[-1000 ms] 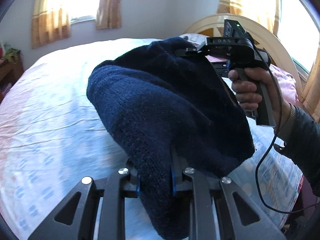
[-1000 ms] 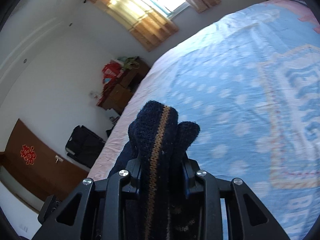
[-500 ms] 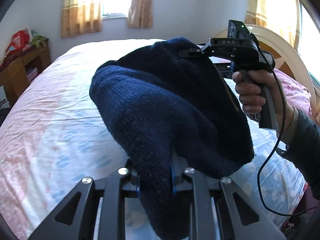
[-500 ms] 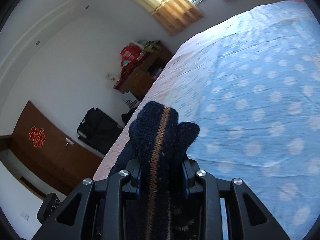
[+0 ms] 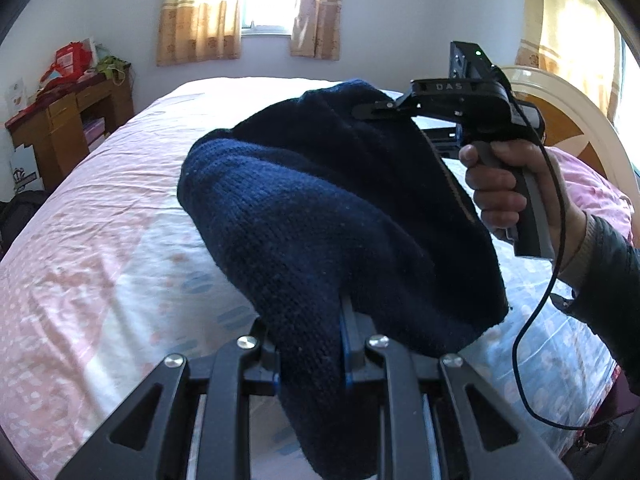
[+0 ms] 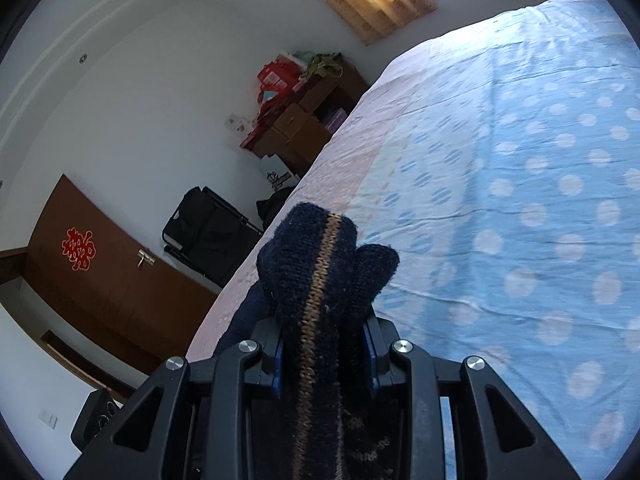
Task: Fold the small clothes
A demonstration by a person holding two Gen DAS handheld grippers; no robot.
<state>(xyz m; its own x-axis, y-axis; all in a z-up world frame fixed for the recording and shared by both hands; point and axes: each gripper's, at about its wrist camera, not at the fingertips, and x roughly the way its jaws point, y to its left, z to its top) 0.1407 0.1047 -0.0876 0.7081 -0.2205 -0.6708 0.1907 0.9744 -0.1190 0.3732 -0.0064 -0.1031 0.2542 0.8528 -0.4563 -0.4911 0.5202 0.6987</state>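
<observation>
A dark navy knitted garment point(image 5: 320, 216) hangs in the air above the bed, stretched between both grippers. My left gripper point(image 5: 310, 344) is shut on its near edge at the bottom of the left wrist view. The right gripper point(image 5: 384, 109), held by a person's hand point(image 5: 500, 184), grips the far edge at upper right. In the right wrist view the right gripper point(image 6: 324, 336) is shut on a bunched fold of the knitted garment point(image 6: 320, 264) with a tan stripe running through it. The fingertips of both grippers are hidden by the wool.
Below lies a bed point(image 5: 100, 240) with a pink and blue dotted sheet point(image 6: 520, 200). A wooden desk point(image 5: 68, 120) with red things stands by the wall, a black bag point(image 6: 208, 236) on the floor. A round headboard point(image 5: 568, 120) and pink pillow sit at right.
Both grippers have swung across the room with the garment still held between them; the desk and window have come into the left wrist view, and the bed has slid right in the right wrist view.
</observation>
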